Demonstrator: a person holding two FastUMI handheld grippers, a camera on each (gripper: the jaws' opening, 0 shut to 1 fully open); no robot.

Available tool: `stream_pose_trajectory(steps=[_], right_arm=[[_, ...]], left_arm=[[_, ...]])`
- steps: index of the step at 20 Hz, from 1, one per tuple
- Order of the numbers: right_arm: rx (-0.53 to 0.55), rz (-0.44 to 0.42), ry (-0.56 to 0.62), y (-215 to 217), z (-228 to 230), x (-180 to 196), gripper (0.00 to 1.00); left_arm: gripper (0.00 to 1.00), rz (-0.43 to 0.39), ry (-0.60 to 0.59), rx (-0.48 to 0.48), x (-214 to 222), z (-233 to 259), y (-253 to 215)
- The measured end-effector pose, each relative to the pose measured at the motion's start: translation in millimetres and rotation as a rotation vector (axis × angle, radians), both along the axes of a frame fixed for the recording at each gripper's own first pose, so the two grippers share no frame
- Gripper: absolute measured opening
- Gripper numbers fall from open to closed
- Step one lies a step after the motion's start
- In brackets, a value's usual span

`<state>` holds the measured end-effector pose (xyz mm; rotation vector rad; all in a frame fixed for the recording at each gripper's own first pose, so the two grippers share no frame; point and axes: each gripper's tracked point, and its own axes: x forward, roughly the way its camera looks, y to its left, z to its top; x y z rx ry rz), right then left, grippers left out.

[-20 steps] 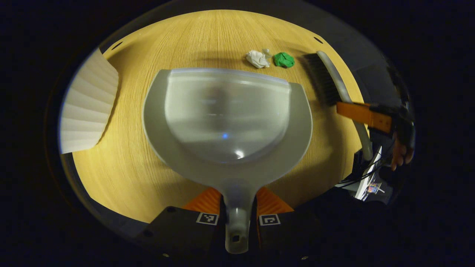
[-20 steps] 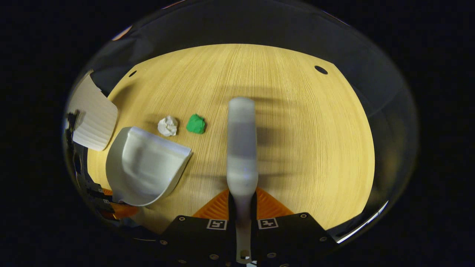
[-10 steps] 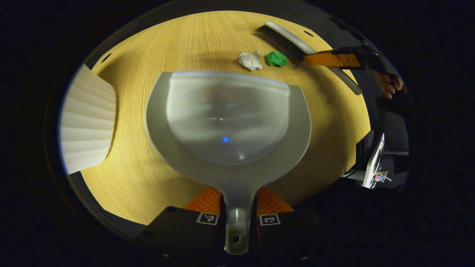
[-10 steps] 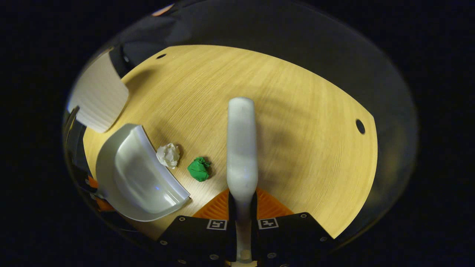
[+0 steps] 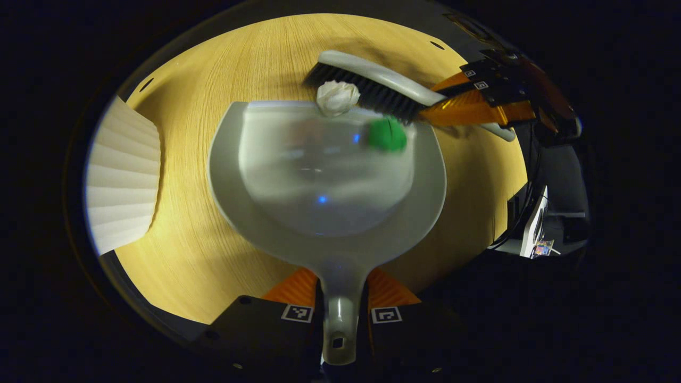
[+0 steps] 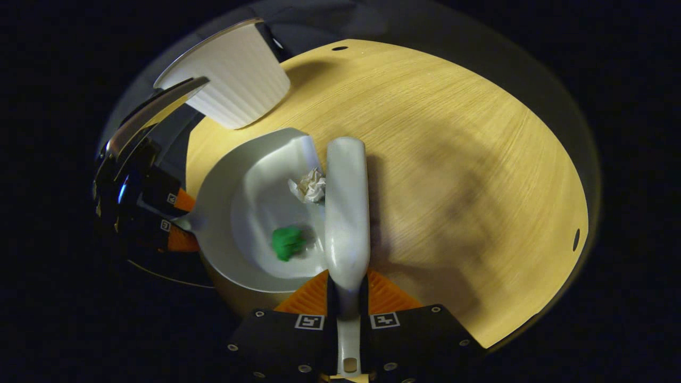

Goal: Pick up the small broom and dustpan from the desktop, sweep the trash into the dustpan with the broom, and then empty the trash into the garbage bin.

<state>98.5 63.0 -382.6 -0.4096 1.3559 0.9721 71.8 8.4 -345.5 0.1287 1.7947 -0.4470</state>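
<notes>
While the left gripper [image 5: 340,306] clamps the dustpan [image 5: 327,175] handle at 6 o'clock, the right gripper [image 6: 348,298] pinches the broom [image 6: 347,207], bristles at the pan's mouth; green wad [image 5: 387,134] inside, white wad [image 5: 337,97] on the lip at 12 o'clock.

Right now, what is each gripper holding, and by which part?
Left gripper clamps the dustpan by its handle; right gripper clamps the broom by its handle.

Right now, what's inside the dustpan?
The grey plastic dustpan holds a green crumpled wad; a white crumpled paper ball sits at its lip against the broom's black bristles, which cover the lip behind.
</notes>
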Motion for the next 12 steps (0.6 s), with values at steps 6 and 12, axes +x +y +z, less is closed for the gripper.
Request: stream_pose_trajectory(steps=[6,12], right_arm=[[0.028,-0.089,-0.011,-7.4,7.2,-2.7,0.17],[-0.061,-0.375,-0.088,-61.4,5.0,8.9,0.17]], left_arm=[[0.25,0.051,-0.013,0.002,-0.4,-3.2,-8.1],[0.25,0.116,-0.033,0.009,2.8,-5.9,-18.9]])
